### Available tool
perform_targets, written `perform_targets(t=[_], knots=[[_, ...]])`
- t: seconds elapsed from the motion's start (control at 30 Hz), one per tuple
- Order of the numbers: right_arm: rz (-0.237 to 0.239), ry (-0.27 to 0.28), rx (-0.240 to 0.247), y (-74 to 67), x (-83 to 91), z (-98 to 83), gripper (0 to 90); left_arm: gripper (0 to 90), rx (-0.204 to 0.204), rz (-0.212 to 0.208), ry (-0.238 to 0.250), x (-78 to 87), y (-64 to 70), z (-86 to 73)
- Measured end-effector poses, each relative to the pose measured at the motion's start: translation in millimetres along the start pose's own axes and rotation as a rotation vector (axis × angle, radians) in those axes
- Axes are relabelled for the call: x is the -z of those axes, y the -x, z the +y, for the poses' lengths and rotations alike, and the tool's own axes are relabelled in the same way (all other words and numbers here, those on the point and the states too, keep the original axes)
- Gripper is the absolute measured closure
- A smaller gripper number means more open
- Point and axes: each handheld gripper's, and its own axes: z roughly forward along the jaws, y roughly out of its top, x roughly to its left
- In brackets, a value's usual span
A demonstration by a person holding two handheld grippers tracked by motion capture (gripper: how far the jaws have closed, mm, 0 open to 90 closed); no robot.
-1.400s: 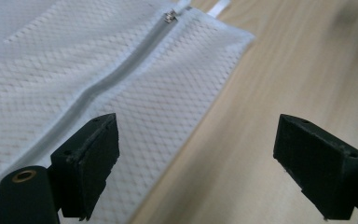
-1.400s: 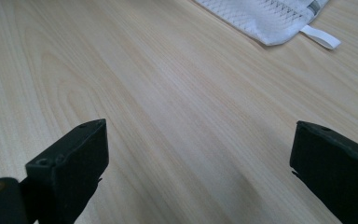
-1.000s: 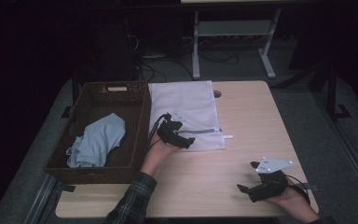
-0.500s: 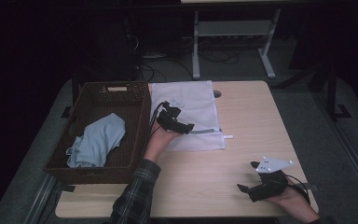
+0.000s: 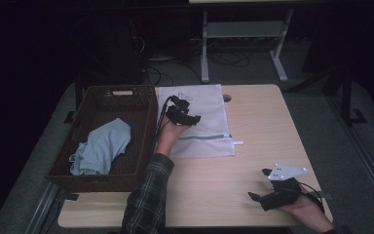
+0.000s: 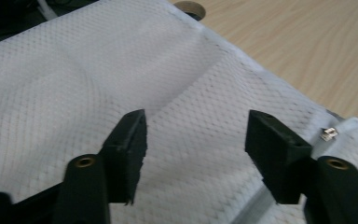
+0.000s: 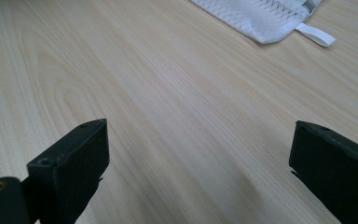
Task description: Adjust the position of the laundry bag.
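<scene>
Mesh laundry bag lies flat on the table directly beneath the left tool, whose jaws, just narrowing, stand half-spread over the fabric, while the right tool rests spread, well apart.

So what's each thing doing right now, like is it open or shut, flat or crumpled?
Mesh laundry bag: flat on the table, zipper looks shut.
Basket: upright, no lid.
Blue cloth: crumpled inside the basket.
Left gripper: over the bag, jaws just been closing, nothing pinched.
Right gripper: wide open, over bare table.
</scene>
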Motion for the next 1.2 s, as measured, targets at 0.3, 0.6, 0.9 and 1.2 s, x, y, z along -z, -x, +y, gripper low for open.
perform_targets(t=[0.3, 0.6, 0.9, 1.2], knots=[[-0.001, -0.002, 0.001, 0.0, 0.1, -0.1, 4.3, 68.8, 0.001, 0.031, -0.045, -19.5, -16.0, 7.1], [-0.002, -0.001, 0.003, 0.2, 0.2, -0.1, 4.9, 89.8, 0.0, 0.032, -0.101, -39.6, -28.7, 5.9], [-0.006, 0.0, 0.001, 0.2, 0.6, 0.2, 5.2, 89.8, 0.014, 0.029, -0.141, -55.1, -31.6, -2.4], [-0.008, 0.004, 0.002, 0.7, 1.1, 0.5, 5.4, 89.8, 0.032, 0.022, -0.164, -60.7, -32.8, -6.4]])
